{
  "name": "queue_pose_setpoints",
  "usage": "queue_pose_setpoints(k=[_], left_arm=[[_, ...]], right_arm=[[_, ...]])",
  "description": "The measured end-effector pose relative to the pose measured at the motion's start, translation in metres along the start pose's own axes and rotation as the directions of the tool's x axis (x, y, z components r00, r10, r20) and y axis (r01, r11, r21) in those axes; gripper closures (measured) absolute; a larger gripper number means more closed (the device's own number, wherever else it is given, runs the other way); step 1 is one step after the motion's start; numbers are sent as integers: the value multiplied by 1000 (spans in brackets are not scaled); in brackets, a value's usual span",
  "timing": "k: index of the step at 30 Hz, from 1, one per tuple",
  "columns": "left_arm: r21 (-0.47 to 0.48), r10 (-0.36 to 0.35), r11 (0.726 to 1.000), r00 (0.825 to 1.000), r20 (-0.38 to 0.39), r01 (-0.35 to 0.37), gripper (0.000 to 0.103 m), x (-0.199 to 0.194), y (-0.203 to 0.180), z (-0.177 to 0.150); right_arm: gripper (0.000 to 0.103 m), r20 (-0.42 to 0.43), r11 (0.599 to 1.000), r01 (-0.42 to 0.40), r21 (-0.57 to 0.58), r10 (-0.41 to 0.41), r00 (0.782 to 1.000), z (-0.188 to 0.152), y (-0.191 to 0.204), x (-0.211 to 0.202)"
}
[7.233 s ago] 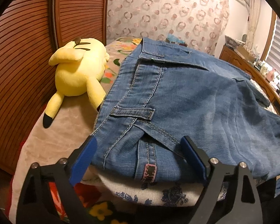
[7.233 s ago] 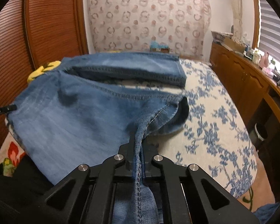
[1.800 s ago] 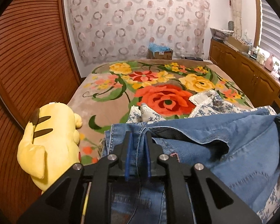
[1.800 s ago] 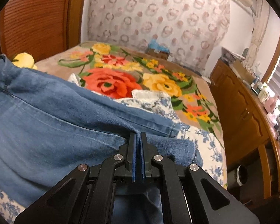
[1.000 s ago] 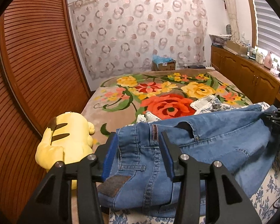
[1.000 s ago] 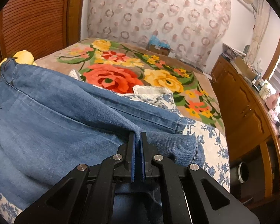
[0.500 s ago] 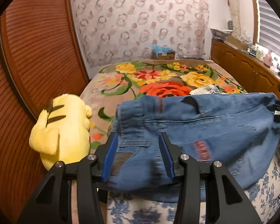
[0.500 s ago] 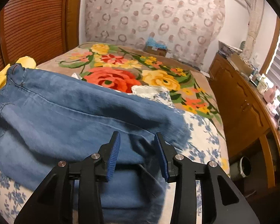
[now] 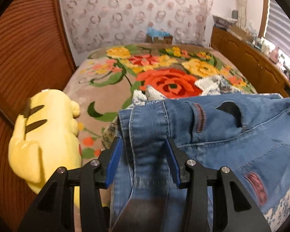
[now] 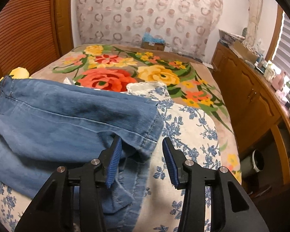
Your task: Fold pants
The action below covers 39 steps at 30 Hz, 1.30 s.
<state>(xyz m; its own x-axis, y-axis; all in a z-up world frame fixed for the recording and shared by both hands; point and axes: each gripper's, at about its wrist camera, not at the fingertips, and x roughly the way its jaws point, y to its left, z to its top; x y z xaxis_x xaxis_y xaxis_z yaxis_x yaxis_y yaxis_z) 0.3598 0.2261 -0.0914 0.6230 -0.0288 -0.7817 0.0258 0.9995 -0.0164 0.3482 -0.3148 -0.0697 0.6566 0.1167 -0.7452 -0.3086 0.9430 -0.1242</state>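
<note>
The blue jeans (image 9: 232, 135) lie folded across the near end of the bed, waistband to the left and leg hems to the right. My left gripper (image 9: 144, 154) is low over the waistband end. Its blue pads stand apart, with denim lying between them but not pinched. In the right wrist view the jeans (image 10: 67, 116) end in a folded hem corner. That corner sits between the pads of my right gripper (image 10: 141, 154), whose jaws are opening and do not press on the cloth.
A yellow plush toy (image 9: 46, 135) lies left of the jeans, against the slatted wooden wall (image 9: 19, 58). A flowered blanket (image 9: 170, 81) covers the far bed, and a white blue-flowered cloth (image 10: 183, 127) lies under the jeans. Wooden cabinets (image 10: 251, 96) and a bin (image 10: 255, 162) stand at the right.
My right gripper has let go of the hem and its jaws have spread. My left gripper has dropped closer to the waistband, jaws unchanged. The jeans have settled flat.
</note>
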Motion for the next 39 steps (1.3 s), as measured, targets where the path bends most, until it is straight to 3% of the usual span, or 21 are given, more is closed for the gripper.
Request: queue_pose_setpoints(k=[5,8,10,14,17,24,30,33,36,39], left_arm=[[-7,-30,1000,999,-39,30,59,18,2,5],[-32,-82,996,995,-51,80,73,24,7,6],[-25,-62,998,997,-51,61,88,25,7,5],[-16,-51,999,998,-44,50,103,23,6,5],[-14,-54,998,998,-12,54,103,13,5,5],[-34,29,999,990,139,-25,103,-32,14,29],[-43,-4,999,994,109,9,103,-26,27,37],[-39,-36,998,996,76,39,92,-15,24,33],[-49,-56,997,998,29,57,65,-2,20,31],[-47,-57,997,998,-8,57,61,10,17,29]], right_arm=[[58,-10,1000,13,-4,-13,1000,-4,-7,1],[58,-19,1000,12,3,-12,1000,-5,-11,3],[58,-19,1000,3,10,-2,1000,-7,-15,5],[58,-19,1000,-7,17,8,1000,-10,-20,6],[58,-20,1000,-9,16,9,1000,-11,-21,6],[58,-3,999,-18,33,18,1000,-8,-22,8],[58,17,999,-26,38,25,1000,-2,-23,6],[58,15,999,-24,38,24,1000,-1,-23,6],[58,11,999,-20,34,20,1000,-2,-23,6],[58,9,999,-19,32,19,1000,-3,-24,6]])
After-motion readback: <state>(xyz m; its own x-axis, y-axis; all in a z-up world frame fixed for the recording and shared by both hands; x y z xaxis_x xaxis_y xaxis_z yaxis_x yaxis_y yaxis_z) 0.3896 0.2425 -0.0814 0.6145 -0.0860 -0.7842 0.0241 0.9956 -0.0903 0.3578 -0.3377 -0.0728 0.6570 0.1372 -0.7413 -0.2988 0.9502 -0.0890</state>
